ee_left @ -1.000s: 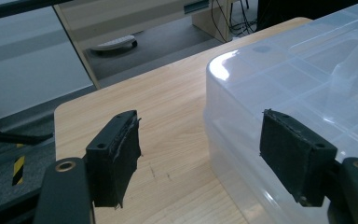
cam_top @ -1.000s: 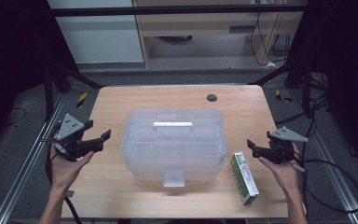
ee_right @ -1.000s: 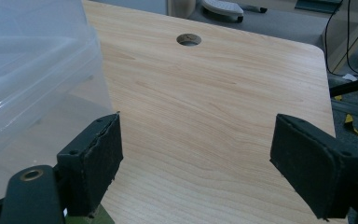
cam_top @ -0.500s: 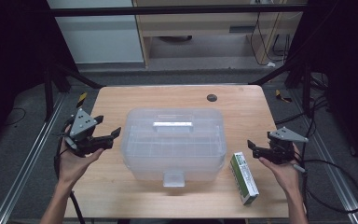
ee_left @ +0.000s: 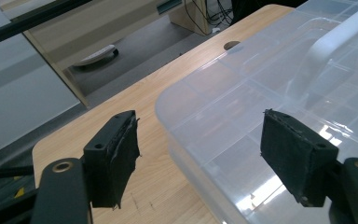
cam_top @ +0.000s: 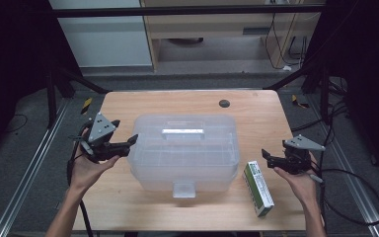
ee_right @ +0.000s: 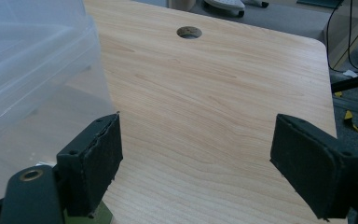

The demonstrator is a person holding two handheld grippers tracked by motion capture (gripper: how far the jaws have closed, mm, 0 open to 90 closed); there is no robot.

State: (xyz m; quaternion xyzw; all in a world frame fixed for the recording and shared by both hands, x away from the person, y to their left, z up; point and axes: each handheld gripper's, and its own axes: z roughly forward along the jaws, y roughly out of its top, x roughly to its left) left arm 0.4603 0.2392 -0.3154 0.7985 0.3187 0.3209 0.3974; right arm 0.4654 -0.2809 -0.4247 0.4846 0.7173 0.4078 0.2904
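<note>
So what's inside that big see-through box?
Through the lid of the clear plastic box you can see ridges and divider-like lines, and nothing coloured inside. The plastic is cloudy, so small or clear things at the bottom could be hidden.

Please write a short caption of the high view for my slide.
Left gripper, jaws open, at the edge of a clear lidded bin; right gripper beside a green box.
</note>
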